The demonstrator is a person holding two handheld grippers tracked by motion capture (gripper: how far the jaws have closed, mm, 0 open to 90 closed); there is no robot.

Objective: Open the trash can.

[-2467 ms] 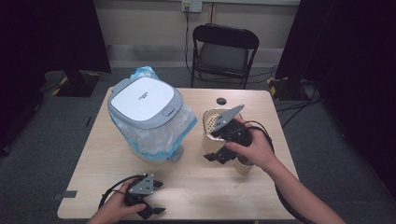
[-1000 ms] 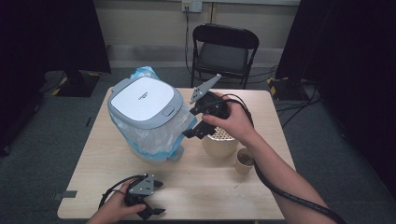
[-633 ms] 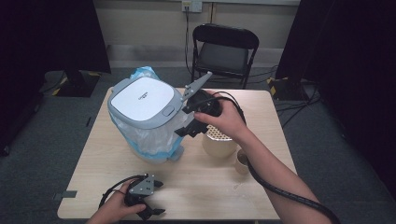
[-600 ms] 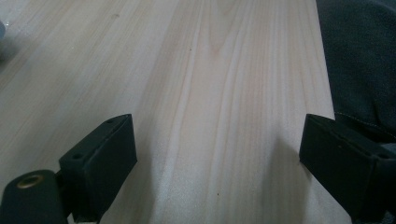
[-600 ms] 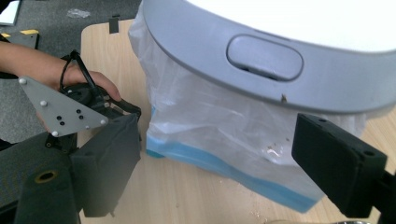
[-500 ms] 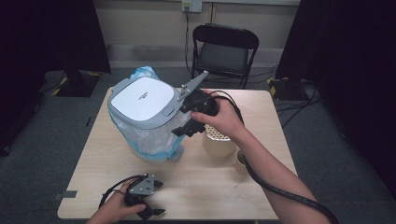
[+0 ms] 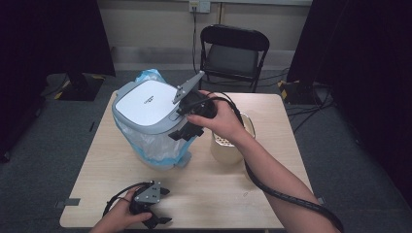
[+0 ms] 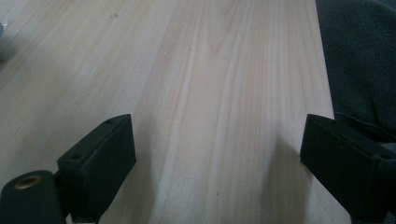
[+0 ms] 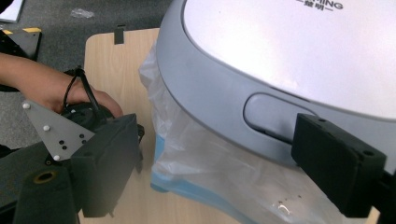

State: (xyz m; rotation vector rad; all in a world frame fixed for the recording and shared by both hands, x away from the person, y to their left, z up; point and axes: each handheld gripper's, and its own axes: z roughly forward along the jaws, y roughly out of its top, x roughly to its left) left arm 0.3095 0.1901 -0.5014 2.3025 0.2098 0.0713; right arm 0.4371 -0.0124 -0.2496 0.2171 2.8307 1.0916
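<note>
Bin (image 7: 150, 121) stands on the bench (image 7: 218, 189), lid shut, its push-latch (image 9: 275, 116) facing the right gripper (image 7: 187, 131). That gripper's jaws are half open and empty, just in front of the latch; the left gripper (image 7: 145, 206) rests open, well apart.

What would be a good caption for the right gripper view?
Open right gripper nears the push button on a grey-lidded trash bin.
</note>
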